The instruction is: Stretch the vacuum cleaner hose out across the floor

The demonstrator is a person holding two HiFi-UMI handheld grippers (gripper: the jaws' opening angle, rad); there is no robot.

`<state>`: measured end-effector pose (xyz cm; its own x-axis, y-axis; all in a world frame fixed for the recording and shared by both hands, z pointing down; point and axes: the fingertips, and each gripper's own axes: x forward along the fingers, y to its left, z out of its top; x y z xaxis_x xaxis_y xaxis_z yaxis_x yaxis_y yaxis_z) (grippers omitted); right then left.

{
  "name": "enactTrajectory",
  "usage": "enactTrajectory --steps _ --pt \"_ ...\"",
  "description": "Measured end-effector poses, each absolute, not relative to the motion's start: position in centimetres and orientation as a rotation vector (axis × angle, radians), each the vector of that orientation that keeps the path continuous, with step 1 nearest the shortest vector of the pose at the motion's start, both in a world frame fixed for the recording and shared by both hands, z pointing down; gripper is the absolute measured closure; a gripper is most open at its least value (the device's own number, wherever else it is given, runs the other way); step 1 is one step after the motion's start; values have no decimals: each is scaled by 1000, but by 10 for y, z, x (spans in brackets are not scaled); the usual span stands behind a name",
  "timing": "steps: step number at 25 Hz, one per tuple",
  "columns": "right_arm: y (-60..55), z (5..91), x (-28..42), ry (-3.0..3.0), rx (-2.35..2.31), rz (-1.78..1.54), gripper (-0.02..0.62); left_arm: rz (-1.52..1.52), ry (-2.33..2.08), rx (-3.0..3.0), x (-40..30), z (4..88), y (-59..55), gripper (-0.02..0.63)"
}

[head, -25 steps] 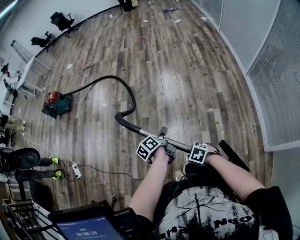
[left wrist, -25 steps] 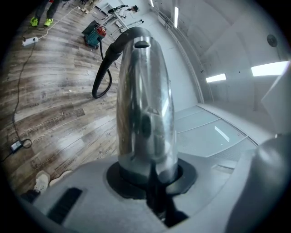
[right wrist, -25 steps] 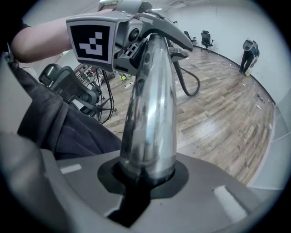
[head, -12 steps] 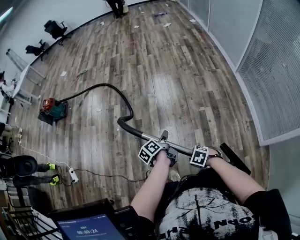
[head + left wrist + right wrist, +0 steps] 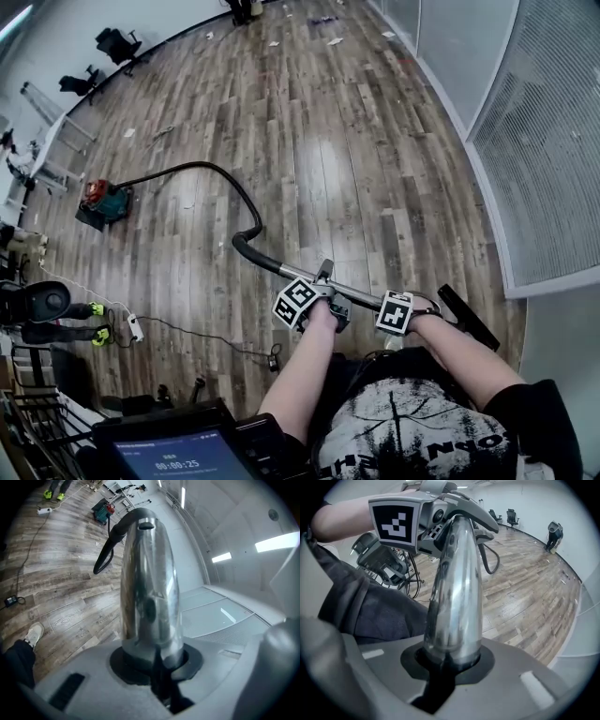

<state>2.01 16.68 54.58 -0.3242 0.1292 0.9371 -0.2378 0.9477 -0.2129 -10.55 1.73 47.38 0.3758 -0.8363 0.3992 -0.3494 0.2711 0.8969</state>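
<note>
Plainly, the left tongs (image 5: 154, 667) are closed round the chrome wand (image 5: 150, 588) of the vacuum cleaner, with the tube seated in the dark notch between the jaws. The right tongs (image 5: 451, 663) clamp the same tube further toward the person's right, nearer the black head (image 5: 467, 317) at that end of the wand. The wand is held above the wooden floor (image 5: 356, 141) and slants across in front of the person. Its far end curves into the black hose (image 5: 225, 178), which lies on the boards in a broad arc, bent rather than straight. The hose runs to the red and teal vacuum cleaner body (image 5: 101, 202) over by the left wall. A white power strip (image 5: 134, 328) with its cable lies on the floor nearer the person's left.
</note>
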Motion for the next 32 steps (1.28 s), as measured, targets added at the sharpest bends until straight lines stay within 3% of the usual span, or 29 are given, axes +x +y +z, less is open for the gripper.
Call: enactTrajectory --steps 11,32 --pt "209 564 112 -1877 52 419 523 -414 -1222 1280 -11 497 56 551" --pt "228 582 161 -1806 338 468 523 -277 -1066 1370 63 517 60 552"
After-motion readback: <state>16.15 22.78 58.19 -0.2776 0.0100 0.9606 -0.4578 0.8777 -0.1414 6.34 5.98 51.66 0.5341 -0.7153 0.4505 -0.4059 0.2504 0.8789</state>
